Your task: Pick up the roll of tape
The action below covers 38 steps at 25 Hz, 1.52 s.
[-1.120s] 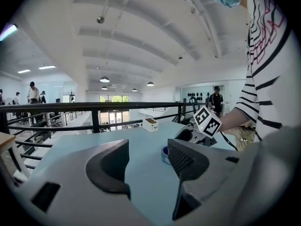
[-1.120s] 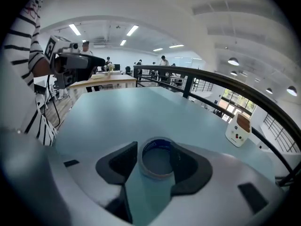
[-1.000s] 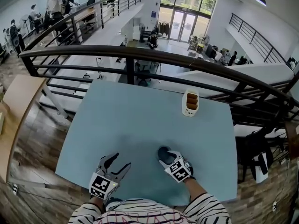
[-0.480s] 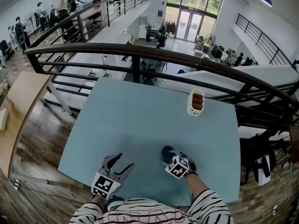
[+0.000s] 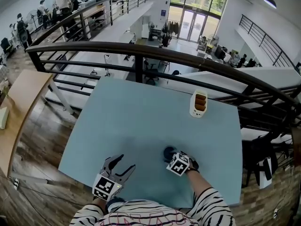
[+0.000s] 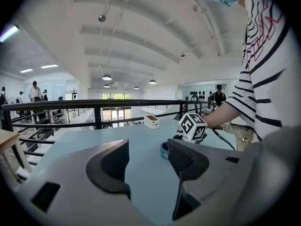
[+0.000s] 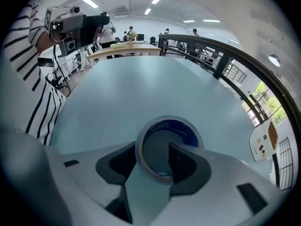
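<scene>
While tape (image 7: 175, 128) lies flat, right gripper (image 7: 149, 159) straddles its near wall | one jaw in hole, one outside, narrow gap, seemingly unclamped | left gripper (image 6: 148, 161) wide, empty, farther left

We counted two grippers: the left gripper (image 5: 124, 161) and the right gripper (image 7: 153, 154). We counted one roll of tape (image 7: 176, 128), its wall between the right jaws, one white container (image 5: 199, 103) well beyond them, one table (image 5: 136, 117).

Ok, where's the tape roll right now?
The roll of tape lies flat on the table, near edge, right of centre. The right tool has one jaw inside the ring and one outside; the white box stands far beyond.
</scene>
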### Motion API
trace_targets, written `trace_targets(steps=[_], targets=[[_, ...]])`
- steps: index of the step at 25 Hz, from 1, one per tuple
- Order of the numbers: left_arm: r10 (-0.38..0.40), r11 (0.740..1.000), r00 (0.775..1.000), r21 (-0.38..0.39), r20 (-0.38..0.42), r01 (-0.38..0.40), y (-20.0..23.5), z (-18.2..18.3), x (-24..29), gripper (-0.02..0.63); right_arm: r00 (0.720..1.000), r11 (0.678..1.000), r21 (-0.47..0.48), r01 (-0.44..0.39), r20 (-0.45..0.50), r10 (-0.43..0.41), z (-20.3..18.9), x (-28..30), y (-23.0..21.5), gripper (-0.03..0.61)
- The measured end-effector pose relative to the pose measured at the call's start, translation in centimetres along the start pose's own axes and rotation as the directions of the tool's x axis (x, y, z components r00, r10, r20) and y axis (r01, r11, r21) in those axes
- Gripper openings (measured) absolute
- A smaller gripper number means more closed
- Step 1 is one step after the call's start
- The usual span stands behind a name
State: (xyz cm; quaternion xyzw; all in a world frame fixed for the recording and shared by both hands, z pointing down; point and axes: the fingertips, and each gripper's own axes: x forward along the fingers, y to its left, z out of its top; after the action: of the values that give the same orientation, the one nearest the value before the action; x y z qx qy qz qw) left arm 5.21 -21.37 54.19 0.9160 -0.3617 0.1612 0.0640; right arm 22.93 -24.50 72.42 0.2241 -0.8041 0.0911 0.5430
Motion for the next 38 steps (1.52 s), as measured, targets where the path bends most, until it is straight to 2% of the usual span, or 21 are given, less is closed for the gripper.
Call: trace_targets(steps=[8,16,18,21,25,31,38], targets=[[-0.008,1.0,1.0,0.007,0.003,0.008,-0.3,-0.3,0.1,0.236,0.998,0.999,-0.007,-0.045,-0.041,0.044,0.2,0.1,0.0,0.21],[-0.006,1.0,1.0,0.011,0.01,0.006,-0.2,-0.4,0.0,0.236,0.998,0.998,-0.043,-0.05,-0.045,0.048,0.1,0.3,-0.1,0.204],[-0.005,1.0,1.0,0.014,0.012,0.005,-0.2,-0.4,-0.1,0.236,0.997,0.994,-0.093,-0.062,-0.058,0.057,0.4,0.1,0.4,0.179],[-0.004,1.0,1.0,0.011,0.015,0.004,-0.2,-0.3,-0.3,0.236,0.991,0.982,-0.166,-0.09,-0.108,0.073,0.3,0.3,1.2,0.105],[-0.003,1.0,1.0,0.006,0.015,0.003,-0.3,-0.6,-0.7,0.236,0.986,0.978,-0.177,-0.11,-0.14,0.085,0.0,0.5,1.4,0.079],[0.001,1.0,1.0,0.012,0.02,-0.002,-0.3,-0.7,-1.7,0.236,0.986,0.983,-0.159,-0.089,-0.154,0.064,-0.4,0.5,1.5,0.069],[0.011,1.0,1.0,0.016,0.017,-0.012,0.5,-0.7,-3.1,0.236,0.992,0.993,-0.112,-0.023,-0.128,0.009,-0.3,0.4,1.4,0.066]])
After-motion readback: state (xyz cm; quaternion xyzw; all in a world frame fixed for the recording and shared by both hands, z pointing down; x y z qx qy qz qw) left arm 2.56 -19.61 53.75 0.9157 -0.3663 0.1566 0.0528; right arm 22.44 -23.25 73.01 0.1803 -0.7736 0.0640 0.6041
